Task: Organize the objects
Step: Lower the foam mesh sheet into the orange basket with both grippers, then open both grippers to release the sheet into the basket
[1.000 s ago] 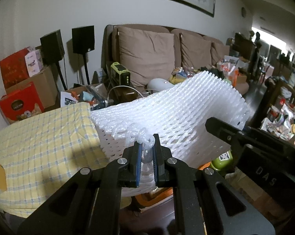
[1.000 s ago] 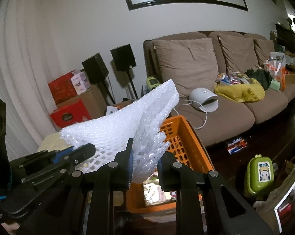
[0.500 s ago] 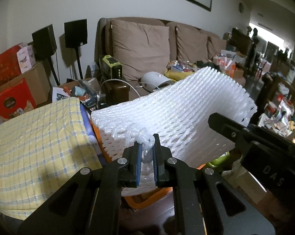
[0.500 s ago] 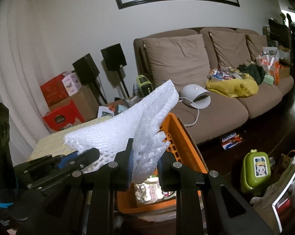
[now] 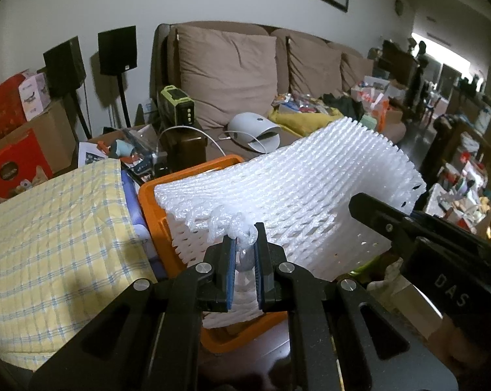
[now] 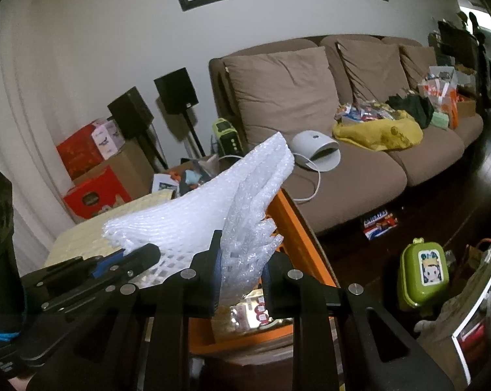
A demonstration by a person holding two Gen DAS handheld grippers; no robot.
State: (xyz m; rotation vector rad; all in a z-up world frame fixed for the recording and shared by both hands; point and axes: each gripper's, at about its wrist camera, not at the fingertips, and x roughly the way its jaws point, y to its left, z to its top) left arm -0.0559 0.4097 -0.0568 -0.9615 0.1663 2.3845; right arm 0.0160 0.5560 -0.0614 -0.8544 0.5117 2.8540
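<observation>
A brown sofa point(image 6: 326, 123) stands against the white wall point(image 6: 98, 32), dark floor point(image 6: 440, 202) below.

Both hand-held grippers, left point(image 5: 244, 242) and right point(image 6: 243, 254), clamp shut, angled downward.

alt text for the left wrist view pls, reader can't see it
The left gripper is shut on the near edge of a white foam mesh sheet stretched over an orange basket. The right gripper enters from the right; a yellow checked cloth lies left, a brown sofa behind.

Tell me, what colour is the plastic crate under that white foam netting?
Orange plastic crate; the left wrist view shows it best.
</observation>
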